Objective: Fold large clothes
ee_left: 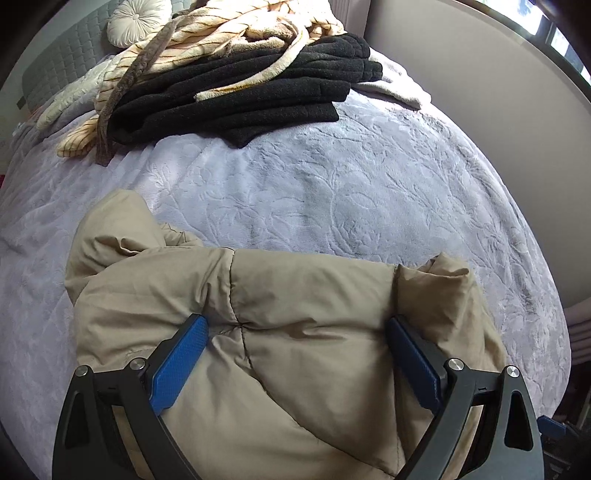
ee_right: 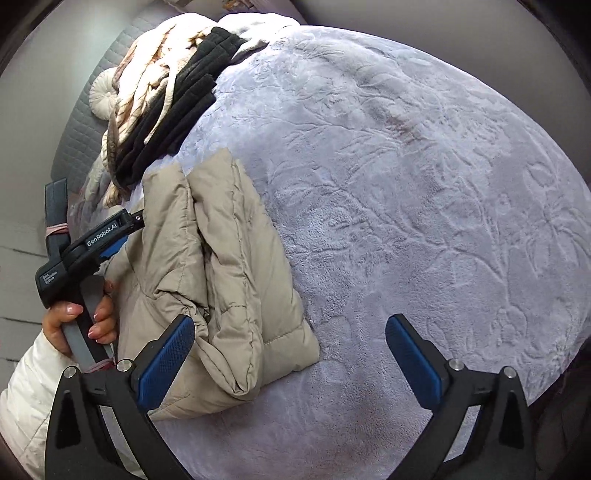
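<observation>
Hovering low over the folded tan jacket (ee_left: 280,332), the left gripper (ee_left: 297,332) has its blue pads spread wide, nothing pinched between them. The right gripper (ee_right: 290,332) is likewise spread, beside the jacket's corner. The jacket lies along the bed's (ee_right: 424,184) left edge, its long axis pointing toward the piled blankets (ee_right: 166,103).

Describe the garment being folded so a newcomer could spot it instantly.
Start at the lavender embossed bedspread covering the bed. At its near edge, in front of the heap of black fleece and cream striped blankets, lies a beige quilted puffer jacket, folded into a bundle. It is the only tan, stitched-panel piece, with the open left gripper straddling it.
</observation>
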Action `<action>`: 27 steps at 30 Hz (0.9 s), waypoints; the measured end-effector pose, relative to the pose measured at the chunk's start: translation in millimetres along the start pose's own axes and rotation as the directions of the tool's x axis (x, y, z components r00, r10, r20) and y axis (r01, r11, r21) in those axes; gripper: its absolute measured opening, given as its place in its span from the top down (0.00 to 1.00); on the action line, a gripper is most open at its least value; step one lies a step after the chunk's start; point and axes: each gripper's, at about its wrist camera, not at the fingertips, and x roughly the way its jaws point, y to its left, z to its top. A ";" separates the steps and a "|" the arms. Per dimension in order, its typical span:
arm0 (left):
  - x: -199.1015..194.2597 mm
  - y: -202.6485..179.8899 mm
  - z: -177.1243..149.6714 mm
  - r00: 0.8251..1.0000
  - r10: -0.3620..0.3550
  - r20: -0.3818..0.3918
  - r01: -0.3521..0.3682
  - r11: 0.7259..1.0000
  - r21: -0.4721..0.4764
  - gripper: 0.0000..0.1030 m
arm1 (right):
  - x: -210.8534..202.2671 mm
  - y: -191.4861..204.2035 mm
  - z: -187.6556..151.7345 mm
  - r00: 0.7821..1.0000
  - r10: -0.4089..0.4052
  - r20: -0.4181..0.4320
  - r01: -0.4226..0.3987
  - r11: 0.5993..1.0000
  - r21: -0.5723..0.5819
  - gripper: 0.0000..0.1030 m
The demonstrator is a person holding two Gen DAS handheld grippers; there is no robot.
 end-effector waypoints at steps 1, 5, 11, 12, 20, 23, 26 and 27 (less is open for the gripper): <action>-6.8 2.7 0.9 1.000 -0.005 0.009 0.005 1.000 -0.008 0.06 | -0.9 4.1 2.6 1.000 -0.003 -0.002 0.003 1.000 -0.017 0.00; -45.3 22.4 -0.7 0.997 -0.024 0.072 0.027 0.999 -0.041 0.06 | -1.6 12.8 12.5 1.000 0.010 0.013 -0.010 0.999 -0.038 0.00; -75.0 84.0 -31.1 0.997 -0.064 0.050 0.072 0.982 -0.173 0.06 | 3.0 18.6 20.9 0.999 0.033 0.007 -0.033 0.999 -0.042 0.00; -75.5 95.2 -39.2 0.996 -0.076 0.034 0.082 0.976 -0.202 0.06 | 3.6 20.9 21.5 0.999 0.033 0.006 -0.033 0.998 -0.047 0.00; -48.9 162.8 -118.8 0.948 -0.315 -0.042 0.254 0.832 -0.492 0.06 | 7.0 57.0 34.5 0.992 0.122 -0.010 -0.122 0.980 -0.158 0.01; -29.3 173.4 -140.6 0.894 -0.446 -0.044 0.340 0.739 -0.582 0.06 | 24.8 60.3 42.6 0.987 0.134 -0.091 -0.147 0.976 -0.163 0.01; -16.0 172.7 -150.2 0.849 -0.528 -0.029 0.407 0.689 -0.600 0.06 | 37.7 61.9 50.1 0.980 0.145 -0.138 -0.167 0.972 -0.167 0.01; -12.9 170.7 -150.8 0.839 -0.543 -0.028 0.423 0.685 -0.594 0.06 | 40.7 64.4 52.7 0.979 0.141 -0.148 -0.167 0.969 -0.183 0.01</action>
